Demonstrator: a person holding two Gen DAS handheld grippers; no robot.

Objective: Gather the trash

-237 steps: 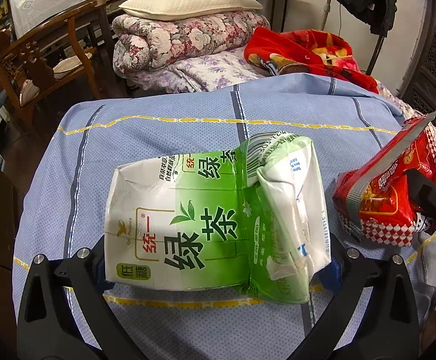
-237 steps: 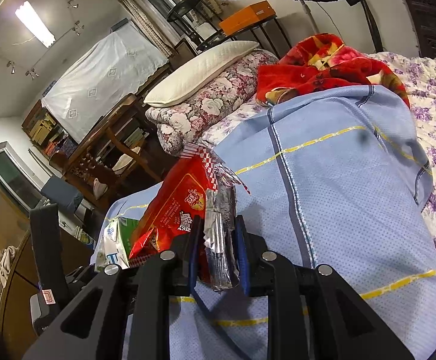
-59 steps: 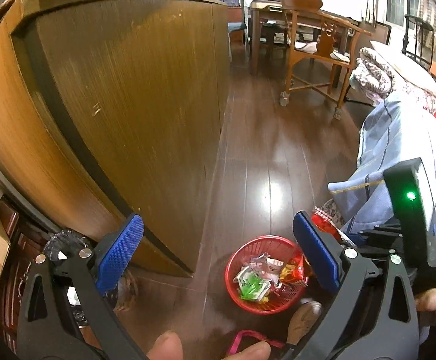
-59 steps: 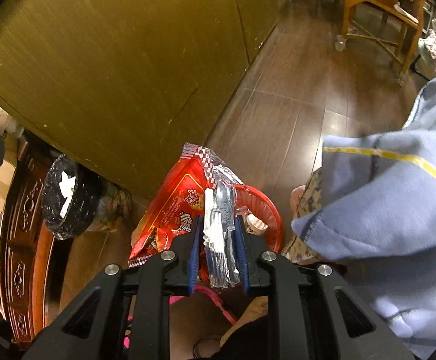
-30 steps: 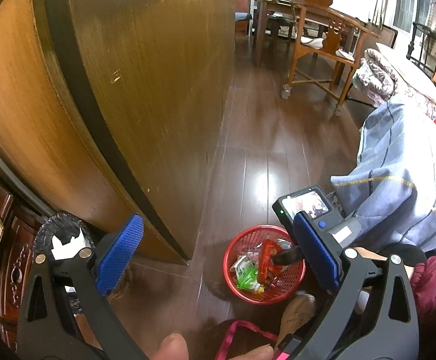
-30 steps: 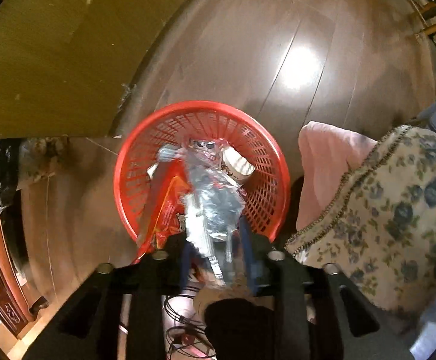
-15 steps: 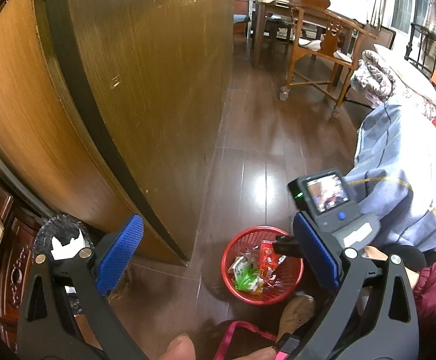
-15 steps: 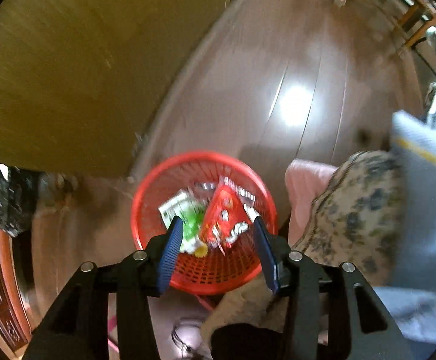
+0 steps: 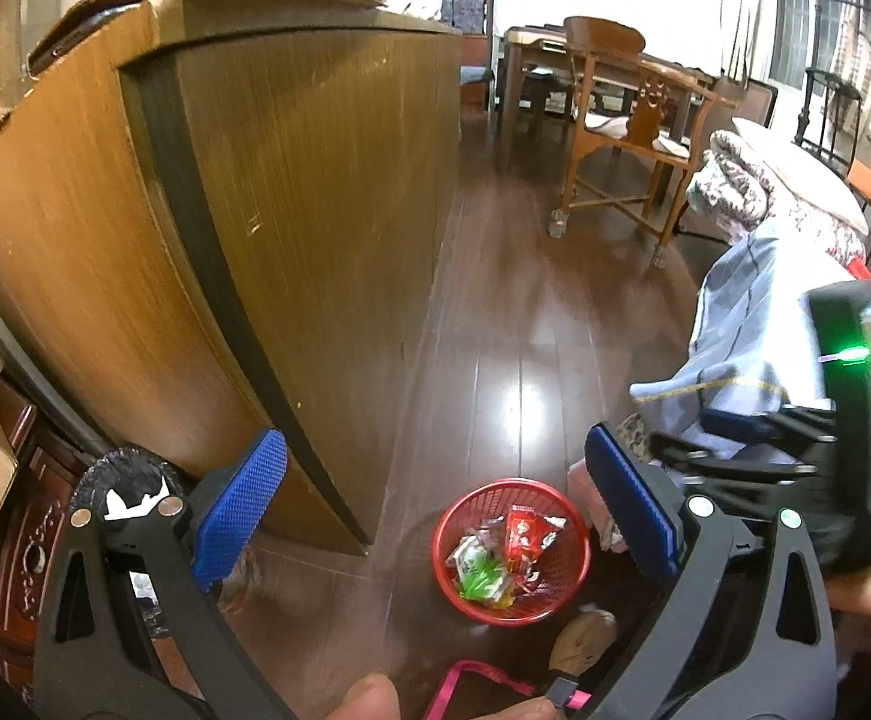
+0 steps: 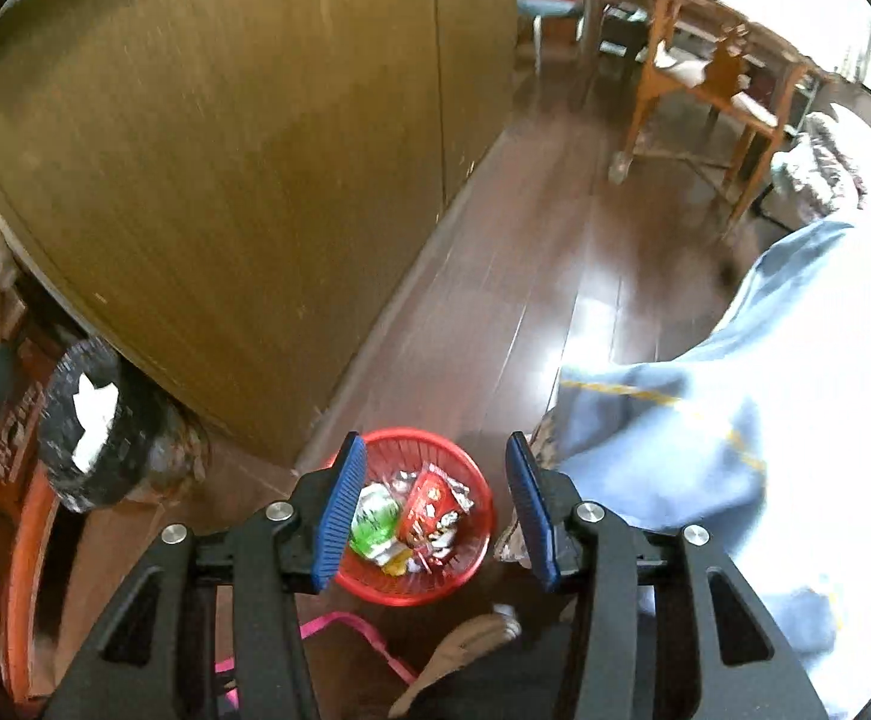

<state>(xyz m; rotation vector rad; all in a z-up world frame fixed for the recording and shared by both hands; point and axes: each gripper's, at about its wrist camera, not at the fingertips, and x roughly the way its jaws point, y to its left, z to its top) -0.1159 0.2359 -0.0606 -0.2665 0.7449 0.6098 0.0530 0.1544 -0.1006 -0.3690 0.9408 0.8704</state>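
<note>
The floor [image 9: 495, 324] is dark glossy wood (light glares off it). The red basket [image 10: 471, 564] is plastic mesh; the wrappers [image 10: 429, 507] look shiny.

basket on the floor between cabinet and bed

the basket [image 10: 477, 564] holds a snack bag [image 10: 429, 507] beside a carton [image 10: 372, 519]; cabinet [image 10: 225, 180] left, bed [image 10: 735, 450] right, chair [image 10: 699, 72] behind.

I see open floor [image 10: 531, 312] above the red basket [image 10: 477, 558], flanked by cabinet [image 10: 243, 180] and blue bedcover [image 10: 705, 450]
</note>
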